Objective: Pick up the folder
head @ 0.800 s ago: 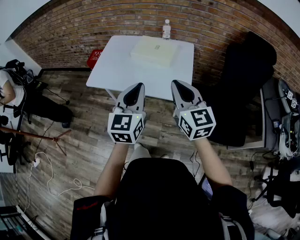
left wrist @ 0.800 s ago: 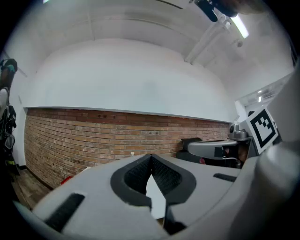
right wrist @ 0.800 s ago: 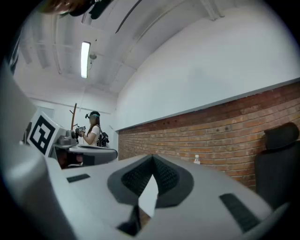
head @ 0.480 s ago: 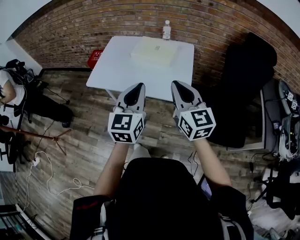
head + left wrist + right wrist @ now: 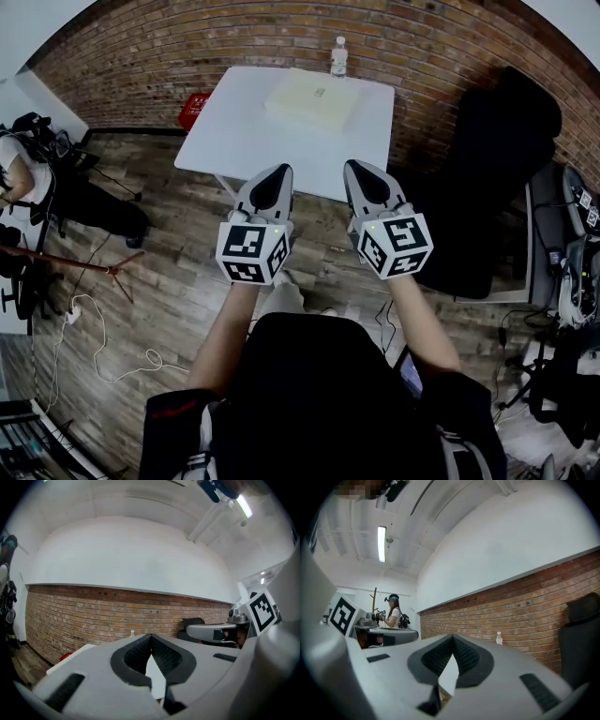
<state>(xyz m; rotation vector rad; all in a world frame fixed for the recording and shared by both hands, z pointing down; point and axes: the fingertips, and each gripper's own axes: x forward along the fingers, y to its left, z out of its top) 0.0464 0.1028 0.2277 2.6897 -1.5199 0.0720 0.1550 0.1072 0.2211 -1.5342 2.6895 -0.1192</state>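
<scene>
A pale yellow folder (image 5: 314,98) lies flat on the far part of a white table (image 5: 244,141), close to the brick wall. My left gripper (image 5: 278,172) and my right gripper (image 5: 354,169) hover side by side short of the table's near edge, both held level and pointing at the table. Both are shut with nothing between the jaws. In the left gripper view (image 5: 151,639) and the right gripper view (image 5: 452,639) the jaw tips meet, and only a sliver of the white table shows through the gap behind them.
A clear water bottle (image 5: 338,58) stands at the table's far edge by the brick wall. A black chair (image 5: 492,178) is at the right, a red box (image 5: 193,111) on the floor at the table's left. A person (image 5: 19,178) sits at far left; cables lie on the wood floor.
The scene has shifted slightly in the head view; the table and folder sit a little higher and to the right. Both grippers keep their places, still shut.
</scene>
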